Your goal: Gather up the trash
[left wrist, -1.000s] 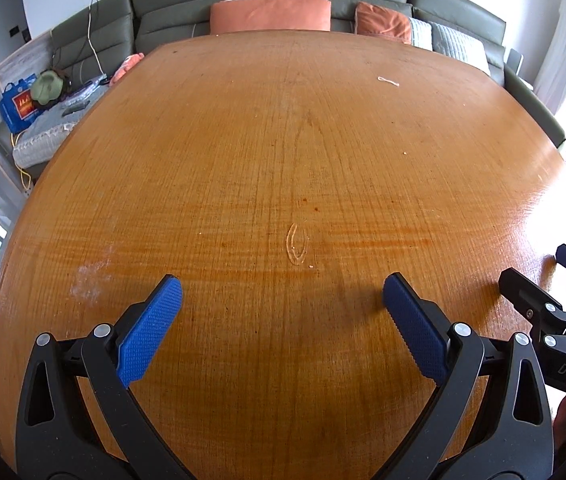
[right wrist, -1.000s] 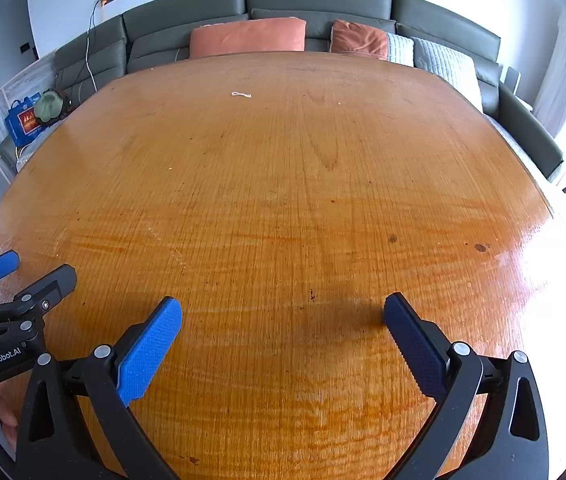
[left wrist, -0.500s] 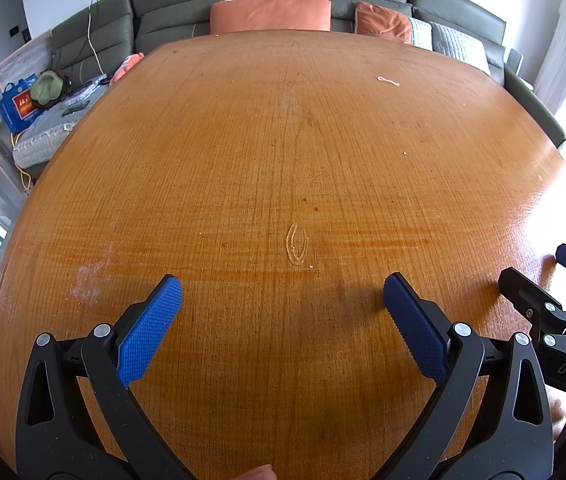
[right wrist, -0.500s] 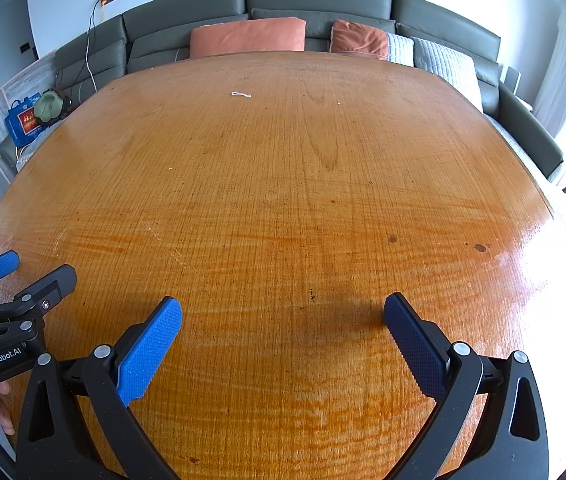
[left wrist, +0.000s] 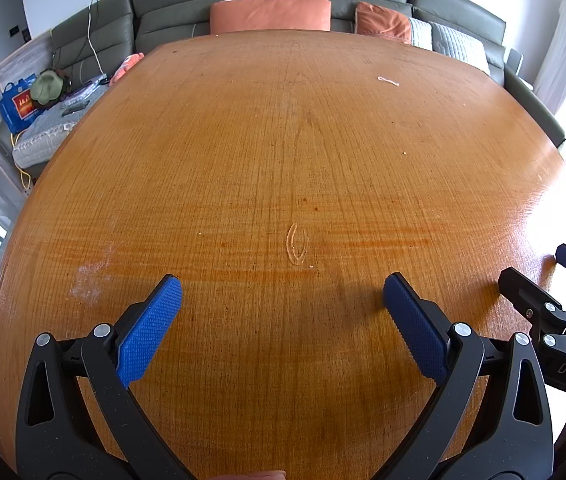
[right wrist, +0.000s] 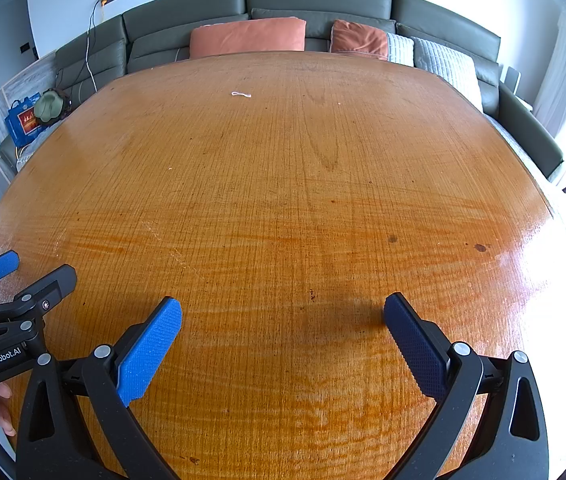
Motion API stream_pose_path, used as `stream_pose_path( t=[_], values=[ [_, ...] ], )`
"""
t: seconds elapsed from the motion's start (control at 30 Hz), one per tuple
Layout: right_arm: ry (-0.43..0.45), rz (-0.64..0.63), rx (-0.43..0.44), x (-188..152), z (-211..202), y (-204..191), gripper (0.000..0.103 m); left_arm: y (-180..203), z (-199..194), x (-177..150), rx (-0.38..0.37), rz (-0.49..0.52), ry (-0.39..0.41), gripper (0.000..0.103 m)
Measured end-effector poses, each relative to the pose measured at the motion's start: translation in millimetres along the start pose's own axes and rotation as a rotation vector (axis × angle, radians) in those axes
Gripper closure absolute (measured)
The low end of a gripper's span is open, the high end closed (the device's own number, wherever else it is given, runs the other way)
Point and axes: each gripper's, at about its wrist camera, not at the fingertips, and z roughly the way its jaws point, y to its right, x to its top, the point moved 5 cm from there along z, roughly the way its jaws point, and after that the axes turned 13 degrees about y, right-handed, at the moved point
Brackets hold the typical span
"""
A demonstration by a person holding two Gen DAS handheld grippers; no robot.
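A small white scrap of string (left wrist: 389,81) lies far out on the wooden table (left wrist: 243,152); it also shows in the right wrist view (right wrist: 241,95). A clear loop-shaped scrap or smear (left wrist: 296,241) lies just ahead of my left gripper (left wrist: 282,294). The left gripper is open and empty, low over the table's near edge. My right gripper (right wrist: 283,312) is open and empty too, to the right of the left one. Each gripper shows at the edge of the other's view.
A grey sofa (right wrist: 315,4) with orange cushions (right wrist: 247,36) and pale cushions wraps round the table's far side. A blue bag (left wrist: 17,104) and a green hat sit on the sofa at the left. Bright windows lie to the right.
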Motion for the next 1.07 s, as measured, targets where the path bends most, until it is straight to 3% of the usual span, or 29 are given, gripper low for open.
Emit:
stream_pose_path(
  t=[1.07],
  values=[
    [0.0, 0.0, 0.0, -0.3, 0.1, -0.6, 0.002, 2.1, -0.4, -1.8, 0.0, 0.001, 0.0, 0.006]
  ],
)
